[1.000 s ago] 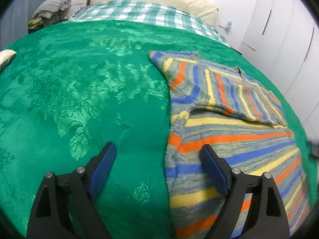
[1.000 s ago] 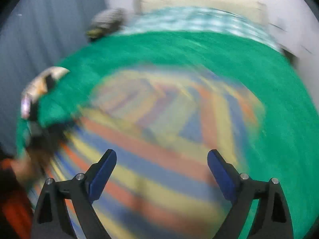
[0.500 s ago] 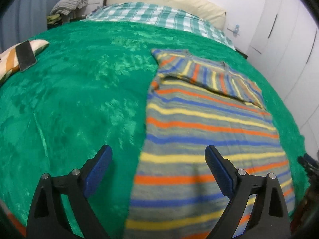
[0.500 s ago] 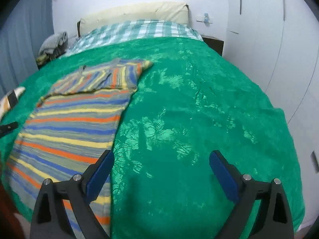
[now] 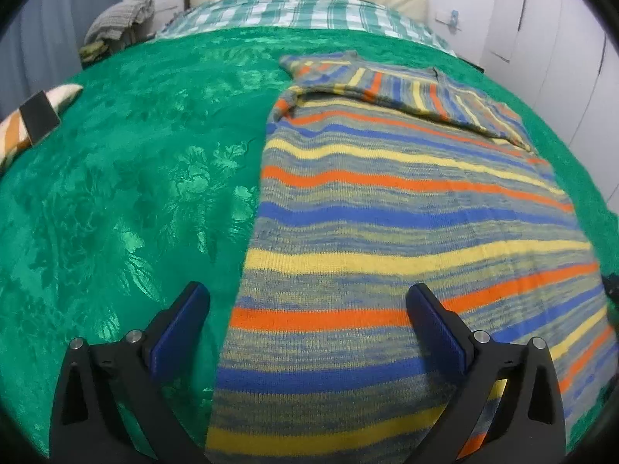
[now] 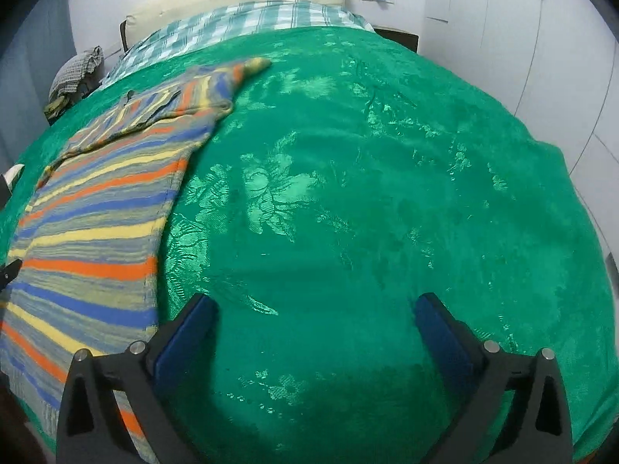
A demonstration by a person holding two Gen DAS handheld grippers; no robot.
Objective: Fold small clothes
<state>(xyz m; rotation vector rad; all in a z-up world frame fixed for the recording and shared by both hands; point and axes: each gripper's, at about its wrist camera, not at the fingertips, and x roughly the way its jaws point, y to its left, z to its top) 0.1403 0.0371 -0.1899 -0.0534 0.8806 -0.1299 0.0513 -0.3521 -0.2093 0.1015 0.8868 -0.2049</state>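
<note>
Both my hands have pulled back toward the hem | left gripper (image 5: 307,324) opening, empty, straddling the striped sweater's (image 5: 406,208) left edge | sweater runs lengthwise toward the checked pillow (image 5: 301,9) on the green bedspread (image 5: 135,178) | right gripper (image 6: 315,326) opening, empty, over bare bedspread, sweater to its left | left is nearer.

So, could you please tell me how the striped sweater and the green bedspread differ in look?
The striped sweater is a knit with orange, blue and yellow bands; the green bedspread is one colour with a shiny floral pattern. The sweater's sleeves are folded across it; the bedspread lies spread out. Both lie flat on the bed.
</note>
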